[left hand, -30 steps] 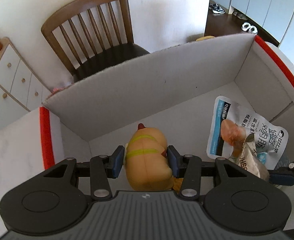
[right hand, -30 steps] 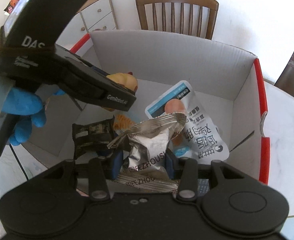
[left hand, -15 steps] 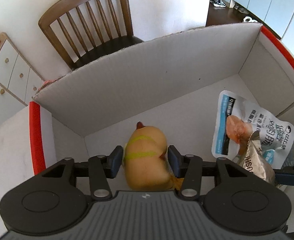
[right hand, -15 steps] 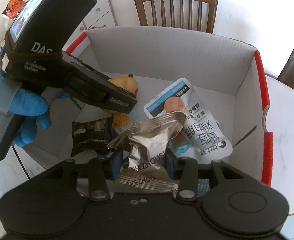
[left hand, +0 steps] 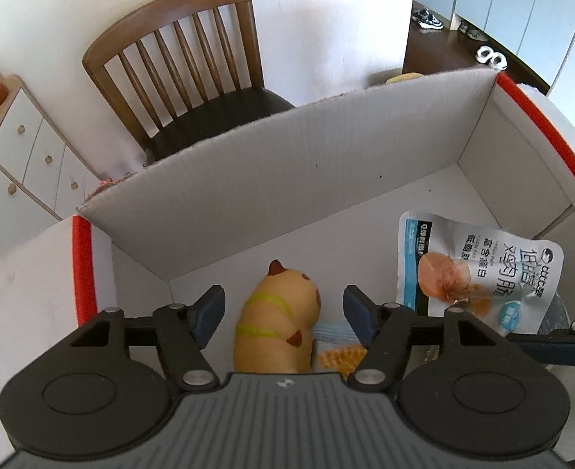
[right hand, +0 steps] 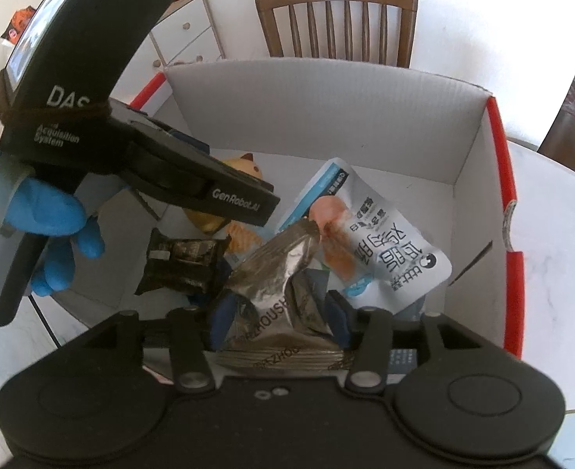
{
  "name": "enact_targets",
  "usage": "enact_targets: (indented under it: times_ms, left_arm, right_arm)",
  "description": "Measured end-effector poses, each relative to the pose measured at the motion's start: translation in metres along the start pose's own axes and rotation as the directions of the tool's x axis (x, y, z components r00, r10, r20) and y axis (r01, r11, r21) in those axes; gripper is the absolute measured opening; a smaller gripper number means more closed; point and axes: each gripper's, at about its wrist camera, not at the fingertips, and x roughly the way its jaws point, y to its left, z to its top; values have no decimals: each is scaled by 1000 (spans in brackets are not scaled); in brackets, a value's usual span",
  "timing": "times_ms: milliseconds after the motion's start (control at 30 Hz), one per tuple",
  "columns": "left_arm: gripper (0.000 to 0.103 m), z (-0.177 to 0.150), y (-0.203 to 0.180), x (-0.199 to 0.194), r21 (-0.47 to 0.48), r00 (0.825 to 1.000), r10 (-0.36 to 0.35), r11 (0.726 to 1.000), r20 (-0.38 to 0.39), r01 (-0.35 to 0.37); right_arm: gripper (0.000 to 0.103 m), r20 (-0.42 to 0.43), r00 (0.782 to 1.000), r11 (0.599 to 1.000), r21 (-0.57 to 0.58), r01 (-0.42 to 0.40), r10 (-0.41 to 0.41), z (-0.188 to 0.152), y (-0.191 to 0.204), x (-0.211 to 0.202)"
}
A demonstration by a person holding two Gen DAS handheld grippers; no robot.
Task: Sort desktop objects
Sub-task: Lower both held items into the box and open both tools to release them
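Observation:
A white cardboard box with red edges (left hand: 287, 164) (right hand: 326, 109) holds the items. A tan animal toy (left hand: 275, 312) (right hand: 244, 164) lies on its floor between the fingers of my left gripper (left hand: 283, 305). Those jaws are opening and stand clear of the toy on both sides. My right gripper (right hand: 279, 310) is also opening, with a crumpled silver foil packet (right hand: 283, 269) loose between its pads. A white chicken-breast pouch (left hand: 479, 269) (right hand: 381, 242) lies to the right. A dark wrapper (right hand: 182, 258) and an orange-and-blue packet (left hand: 338, 351) lie beside the toy.
A wooden chair (left hand: 193, 78) (right hand: 338, 19) stands behind the box, and a white drawer unit (left hand: 14, 164) is at the left. A blue-gloved hand (right hand: 53, 211) holds the left gripper's body over the box's left side. The marble tabletop (right hand: 553, 242) surrounds the box.
The left jaws have spread away from the toy, which now lies free on the box floor. The right jaws have widened and the silver packet has sagged between them.

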Motion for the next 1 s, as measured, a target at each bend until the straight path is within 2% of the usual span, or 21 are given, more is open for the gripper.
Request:
enact_targets:
  times_ms: [67,400,1000]
  left_arm:
    - [66,0,1,-4,-12,1000,-10,1000,6,10]
    - [66,0,1,-34,-18,999,-28,999,46,29]
    - [66,-28,1,-107,-30,992,-42,999,121,46]
  right_arm:
    - [58,11,1000,1000,0,7,-7,1,1,-3]
    - [58,43,999,1000,2,22,-22,-3,2,-17]
    - [65,117,991,997,2,71,-71,-16,1,-78]
